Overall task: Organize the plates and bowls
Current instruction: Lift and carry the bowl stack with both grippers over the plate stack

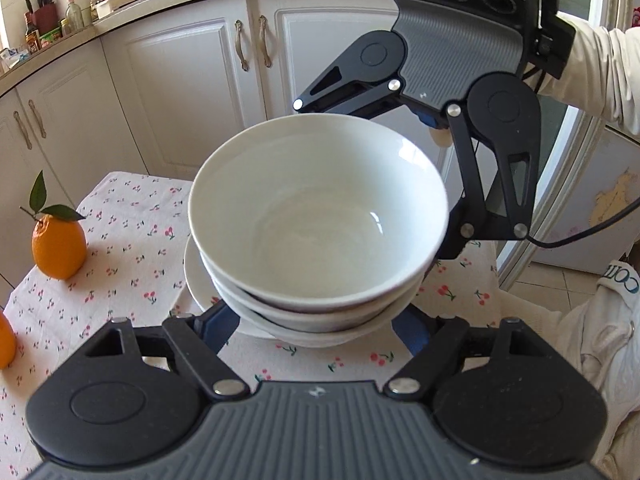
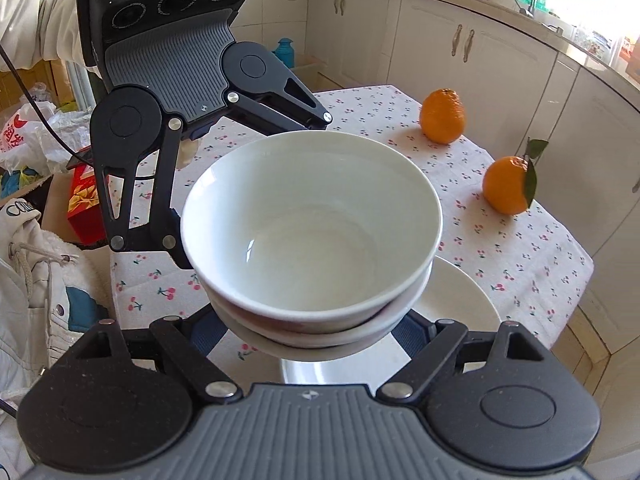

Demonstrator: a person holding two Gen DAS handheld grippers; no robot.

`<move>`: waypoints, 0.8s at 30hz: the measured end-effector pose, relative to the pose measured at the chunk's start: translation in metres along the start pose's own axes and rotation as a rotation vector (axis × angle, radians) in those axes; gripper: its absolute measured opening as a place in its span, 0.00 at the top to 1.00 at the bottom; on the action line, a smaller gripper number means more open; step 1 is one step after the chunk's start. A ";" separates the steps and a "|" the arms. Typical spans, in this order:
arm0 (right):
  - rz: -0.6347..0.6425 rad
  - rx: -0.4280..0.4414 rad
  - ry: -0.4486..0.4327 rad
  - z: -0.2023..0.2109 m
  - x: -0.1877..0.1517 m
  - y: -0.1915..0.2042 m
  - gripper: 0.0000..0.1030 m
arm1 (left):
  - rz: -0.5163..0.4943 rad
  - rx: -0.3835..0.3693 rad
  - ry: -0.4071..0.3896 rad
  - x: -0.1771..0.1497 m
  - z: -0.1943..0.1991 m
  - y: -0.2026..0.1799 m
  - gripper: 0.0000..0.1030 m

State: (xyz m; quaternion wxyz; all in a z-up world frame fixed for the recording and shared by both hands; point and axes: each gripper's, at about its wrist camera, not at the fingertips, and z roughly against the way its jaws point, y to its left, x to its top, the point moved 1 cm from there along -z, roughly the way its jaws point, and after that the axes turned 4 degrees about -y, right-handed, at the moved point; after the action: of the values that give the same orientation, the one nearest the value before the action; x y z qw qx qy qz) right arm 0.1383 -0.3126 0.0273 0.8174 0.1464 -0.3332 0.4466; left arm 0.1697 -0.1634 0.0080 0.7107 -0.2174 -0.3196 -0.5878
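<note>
A stack of three white bowls [image 1: 316, 216] is held between both grippers above a white plate [image 1: 192, 276] on the cherry-print tablecloth. My left gripper [image 1: 316, 328] is wide open, its blue-padded fingers [image 1: 216, 328] spread under the near side of the stack. My right gripper [image 2: 312, 332] is also wide open, its fingers [image 2: 204, 332] under the opposite side. Each gripper shows across the bowls in the other's view: the right one [image 1: 440, 128] and the left one [image 2: 188, 136]. The stack [image 2: 312, 220] hangs over the plate [image 2: 460, 300]. All fingertips are hidden by the bowls.
Two oranges [image 1: 59, 246] [image 2: 443, 116] stand on the tablecloth [image 1: 120, 248], another with a leaf [image 2: 507, 186] nearby. White kitchen cabinets [image 1: 180, 72] stand behind the table. A white jacket [image 2: 36, 272] and a red box [image 2: 82, 208] lie beside the table.
</note>
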 end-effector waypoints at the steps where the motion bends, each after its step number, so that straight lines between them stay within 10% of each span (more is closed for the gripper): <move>1: -0.001 -0.007 0.003 0.000 -0.002 -0.006 0.12 | -0.002 -0.003 0.000 0.003 -0.005 0.003 0.20; 24: -0.100 -0.031 0.036 -0.025 -0.036 -0.048 0.12 | -0.007 -0.034 0.040 0.014 -0.064 0.031 0.21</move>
State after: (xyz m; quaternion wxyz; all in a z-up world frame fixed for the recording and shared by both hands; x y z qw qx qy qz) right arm 0.1751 -0.3491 -0.0125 0.8467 0.1423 -0.3177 0.4025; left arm 0.2140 -0.2103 -0.0255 0.7111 -0.2163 -0.2959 -0.6000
